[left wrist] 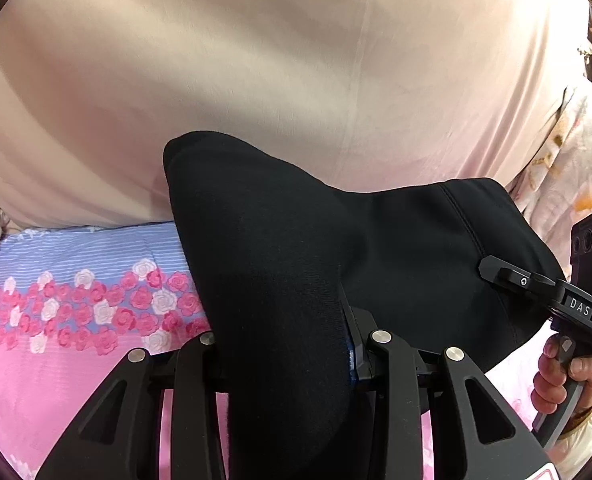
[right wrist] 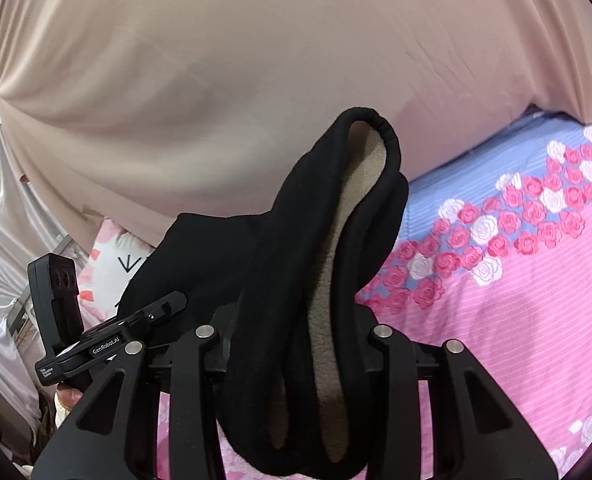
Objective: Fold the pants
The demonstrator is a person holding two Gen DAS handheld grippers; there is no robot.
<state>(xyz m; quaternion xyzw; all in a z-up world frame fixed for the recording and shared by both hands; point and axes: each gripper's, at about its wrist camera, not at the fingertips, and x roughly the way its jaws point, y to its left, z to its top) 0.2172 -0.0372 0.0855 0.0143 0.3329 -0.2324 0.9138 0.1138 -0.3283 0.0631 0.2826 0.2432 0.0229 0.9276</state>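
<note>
The black pants [left wrist: 296,248] hang lifted above the bed, stretched between both grippers. My left gripper [left wrist: 292,344] is shut on one end of the black fabric, which drapes over and hides its fingertips. My right gripper [right wrist: 292,340] is shut on the other end, the waistband [right wrist: 375,152], where the beige fleece lining [right wrist: 331,320] shows inside. The right gripper also shows at the right edge of the left wrist view [left wrist: 499,274], held by a hand. The left gripper shows at the lower left of the right wrist view [right wrist: 168,304].
A pink and blue bedsheet with a rose band [left wrist: 76,300] lies below; it also shows in the right wrist view [right wrist: 515,260]. A beige curtain [right wrist: 256,80] hangs behind. A white printed pillow [right wrist: 112,264] sits at the left, and silvery cloth [right wrist: 0,220] hangs beyond it.
</note>
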